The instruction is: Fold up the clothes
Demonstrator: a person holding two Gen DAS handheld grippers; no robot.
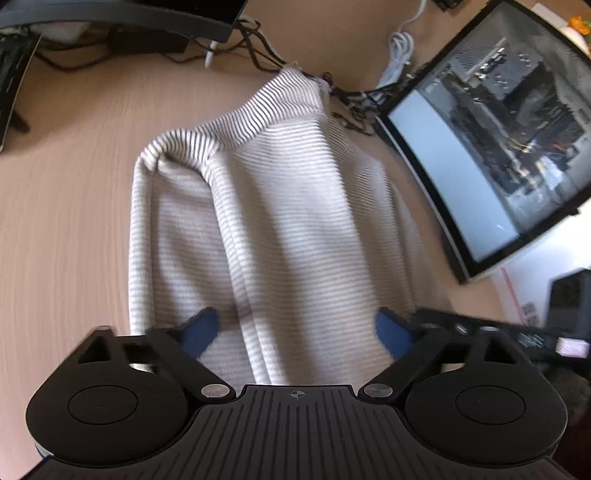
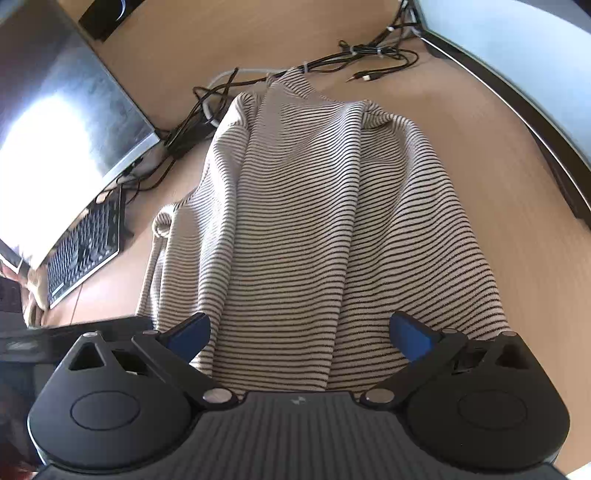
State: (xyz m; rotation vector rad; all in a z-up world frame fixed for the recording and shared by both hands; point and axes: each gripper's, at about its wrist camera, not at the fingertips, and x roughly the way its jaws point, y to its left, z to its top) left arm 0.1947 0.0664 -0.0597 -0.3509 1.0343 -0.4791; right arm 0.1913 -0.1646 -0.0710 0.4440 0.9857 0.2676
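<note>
A cream garment with thin dark stripes (image 1: 280, 206) lies bunched lengthwise on the wooden desk (image 1: 74, 221), its narrow end pointing away towards the cables. My left gripper (image 1: 297, 328) hovers over the garment's near end, with its blue pads (image 1: 201, 332) wide apart and the cloth lying between and below them, so it is open. In the right wrist view the same striped garment (image 2: 314, 221) fills the middle. My right gripper (image 2: 301, 332) is open over the near end too, and its blue pads (image 2: 410, 334) stand clear of the folds.
A monitor (image 1: 480, 166) stands right of the garment in the left wrist view, and another screen (image 2: 55, 110) and a keyboard (image 2: 85, 247) lie to the left in the right wrist view. Tangled cables (image 2: 362, 59) run past the garment's far end. A dark stand (image 1: 129, 18) sits at the back.
</note>
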